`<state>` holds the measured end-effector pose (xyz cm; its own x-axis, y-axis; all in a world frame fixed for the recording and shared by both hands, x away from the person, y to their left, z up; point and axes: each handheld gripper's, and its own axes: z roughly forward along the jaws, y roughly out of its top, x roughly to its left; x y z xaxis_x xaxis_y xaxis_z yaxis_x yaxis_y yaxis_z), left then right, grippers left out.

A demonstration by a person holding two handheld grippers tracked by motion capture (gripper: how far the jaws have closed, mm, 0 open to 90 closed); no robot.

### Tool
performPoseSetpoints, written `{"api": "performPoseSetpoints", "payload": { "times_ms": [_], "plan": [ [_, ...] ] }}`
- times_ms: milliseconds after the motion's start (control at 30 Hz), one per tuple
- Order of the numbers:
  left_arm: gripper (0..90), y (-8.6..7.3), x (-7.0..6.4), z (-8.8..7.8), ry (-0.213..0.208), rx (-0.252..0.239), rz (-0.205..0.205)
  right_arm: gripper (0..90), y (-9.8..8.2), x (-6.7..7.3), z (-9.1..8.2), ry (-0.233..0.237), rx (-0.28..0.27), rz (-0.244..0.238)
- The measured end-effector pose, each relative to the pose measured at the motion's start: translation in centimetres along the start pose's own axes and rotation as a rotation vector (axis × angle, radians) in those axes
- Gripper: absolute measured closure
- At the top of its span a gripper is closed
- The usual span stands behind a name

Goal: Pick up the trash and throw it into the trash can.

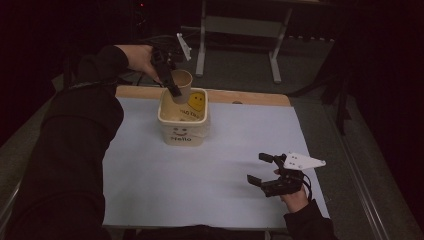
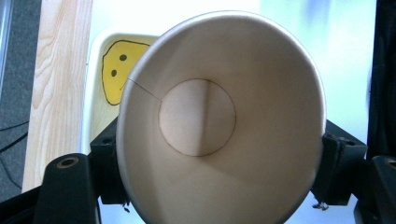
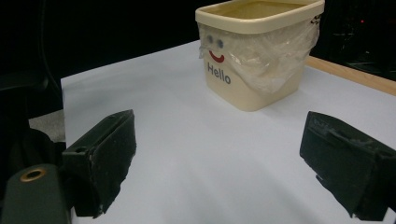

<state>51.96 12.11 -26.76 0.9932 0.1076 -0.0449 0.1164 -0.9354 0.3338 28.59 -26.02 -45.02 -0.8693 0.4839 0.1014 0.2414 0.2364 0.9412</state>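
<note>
Left gripper (image 1: 172,85) clamped on a brown paper cup (image 1: 182,82), raised above the far rim of a cream plastic tub (image 1: 183,131). Cup tipped, mouth turned back toward the gripper. From the left gripper view, cup (image 2: 219,121) seen straight into its open mouth, round bottom and side seam visible, inside bare; black jaws pressed against its wall on either side, just below the rim. Behind the cup there, a corner of the tub (image 2: 95,84) with a yellow smiley face, and a strip of pale wood along the tabletop edge (image 2: 56,84).

Tub standing upright on the light-blue tabletop (image 1: 200,180), toward its far side, near the wooden edge. A face and the word "Hello" printed on the near wall; a thin clear plastic liner draped over one side of the rim, plain in the right gripper view (image 3: 261,51).

Right gripper (image 1: 262,170) resting low over the near right part of the tabletop, well apart from the tub, jaws spread wide with nothing between them. Grey three-cornered plate on top, cable trailing back toward the sleeve. Surroundings beyond the tabletop dark.
</note>
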Motion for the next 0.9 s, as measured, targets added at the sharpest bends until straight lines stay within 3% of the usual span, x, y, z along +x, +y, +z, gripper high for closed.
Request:
{"api": "performPoseSetpoints", "payload": {
  "times_ms": [600, 667, 733, 800, 900],
  "plan": [
    [24.8, -0.4, 1.4, 0.4, 0.027, -0.011, 0.004, 10.5, 0.0, -0.1, 0.1, 0.007, 0.0, 0.0],
    [20.9, -0.3, 1.4, 0.4, 0.056, -0.022, 0.003, 10.5, 0.0, -0.1, 0.1, 0.007, 0.0, 0.0],
    [13.6, -0.3, 1.6, 0.4, 0.038, -0.033, -0.018, 10.5, 0.0, -0.1, 0.1, 0.007, 0.001, 0.0],
    [4.2, -0.3, 1.6, 0.4, 0.04, -0.023, -0.015, 10.5, 0.0, -0.1, 0.1, 0.006, 0.003, 0.0],
    [1.2, -0.3, 1.8, 0.7, 0.05, -0.005, -0.031, 10.5, 0.0, -0.1, 0.1, 0.007, 0.004, 0.0]
  ]
}}
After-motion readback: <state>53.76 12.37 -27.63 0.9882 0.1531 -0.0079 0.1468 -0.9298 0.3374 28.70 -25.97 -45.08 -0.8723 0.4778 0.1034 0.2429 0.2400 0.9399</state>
